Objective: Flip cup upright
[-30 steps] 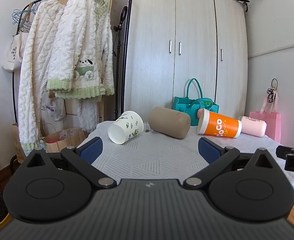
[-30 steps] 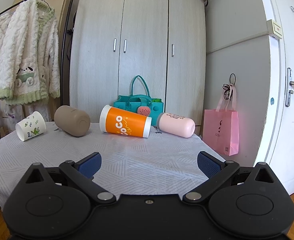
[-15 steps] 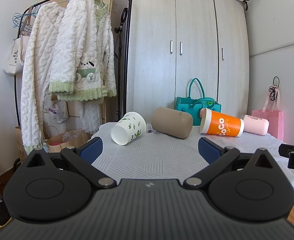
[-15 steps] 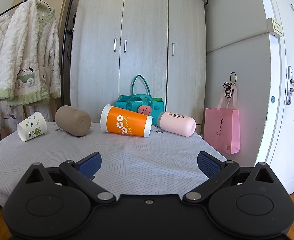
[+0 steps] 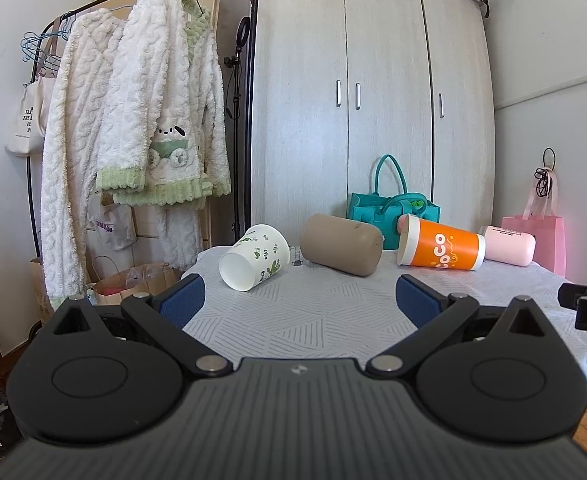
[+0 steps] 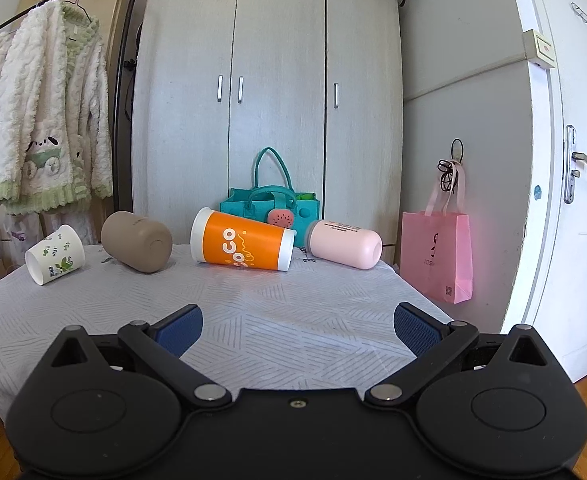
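Table [image 6: 293, 320]: grey patterned cloth cover — may bunch under a sliding cup.
Orange tapered plastic cup with white rim [image 6: 242, 243]: on its side, mid-table; likely to roll if nudged.
Tan matte cylindrical cup [image 5: 341, 243]: on its side, near the orange cup — collision risk.
Pink cylindrical cup [image 6: 344, 243]: on its side, near the right edge; could roll off.
White paper cup with green leaf print [image 5: 254, 256]: on its side, thin wall; may crush.
Left claw [image 5: 299, 299]: jaws spread, empty, short of the cups.
Right claw [image 6: 297, 330]: jaws spread, empty.
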The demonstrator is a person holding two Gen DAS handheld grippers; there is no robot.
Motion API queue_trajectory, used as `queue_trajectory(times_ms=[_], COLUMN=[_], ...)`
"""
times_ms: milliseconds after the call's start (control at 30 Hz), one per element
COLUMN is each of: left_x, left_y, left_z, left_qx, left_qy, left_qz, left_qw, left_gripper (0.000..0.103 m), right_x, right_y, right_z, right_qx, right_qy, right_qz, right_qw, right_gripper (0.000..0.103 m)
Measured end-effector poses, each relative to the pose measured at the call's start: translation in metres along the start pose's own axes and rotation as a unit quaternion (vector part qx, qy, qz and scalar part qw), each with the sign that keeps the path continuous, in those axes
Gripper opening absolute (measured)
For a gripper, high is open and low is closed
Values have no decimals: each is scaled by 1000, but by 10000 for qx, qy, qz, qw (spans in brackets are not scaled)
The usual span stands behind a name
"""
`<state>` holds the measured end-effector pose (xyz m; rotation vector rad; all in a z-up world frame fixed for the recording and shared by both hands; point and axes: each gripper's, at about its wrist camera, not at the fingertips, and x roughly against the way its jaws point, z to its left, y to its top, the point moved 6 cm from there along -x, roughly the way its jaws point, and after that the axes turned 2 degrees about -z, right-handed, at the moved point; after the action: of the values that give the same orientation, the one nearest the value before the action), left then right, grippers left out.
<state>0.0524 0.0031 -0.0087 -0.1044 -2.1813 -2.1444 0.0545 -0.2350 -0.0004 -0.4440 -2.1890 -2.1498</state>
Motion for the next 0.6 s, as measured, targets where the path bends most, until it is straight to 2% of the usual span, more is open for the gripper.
queue_trajectory(times_ms=[600], left_x=[-1], left_y=[-2], left_z=[2], left_qx=[-38], left_qy=[-48], left_qz=[95], left_qw=[9999], left_gripper=[103], right_x=[0], right_y=[-3], right_z=[5], right_qx=[68], right_qy=[63], right_qz=[100], right_qw=[9999], right_gripper=[103])
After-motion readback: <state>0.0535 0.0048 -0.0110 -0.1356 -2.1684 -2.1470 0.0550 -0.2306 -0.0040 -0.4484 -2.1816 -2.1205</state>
